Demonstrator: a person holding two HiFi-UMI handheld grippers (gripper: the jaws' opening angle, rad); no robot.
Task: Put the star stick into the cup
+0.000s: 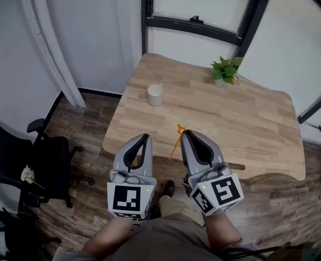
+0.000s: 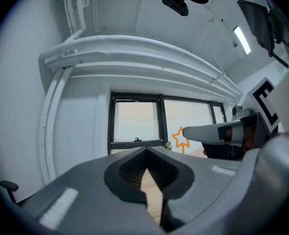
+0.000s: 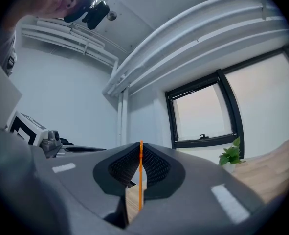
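The white cup (image 1: 155, 94) stands upright on the wooden table (image 1: 247, 118), near its far left corner. My right gripper (image 1: 185, 133) is shut on the orange star stick (image 1: 174, 145); the stick runs edge-on between the closed jaws (image 3: 141, 180). Its star end pokes up past the jaw tips and shows as an outline (image 2: 182, 138) in the left gripper view. Both grippers hang over the table's near edge, well short of the cup. My left gripper (image 1: 144, 137) is beside the right one, shut with nothing in it.
A small potted plant (image 1: 225, 70) sits at the table's far side, right of the cup. A black office chair (image 1: 43, 159) stands on the wood floor to the left. A dark-framed window (image 1: 198, 20) is behind the table.
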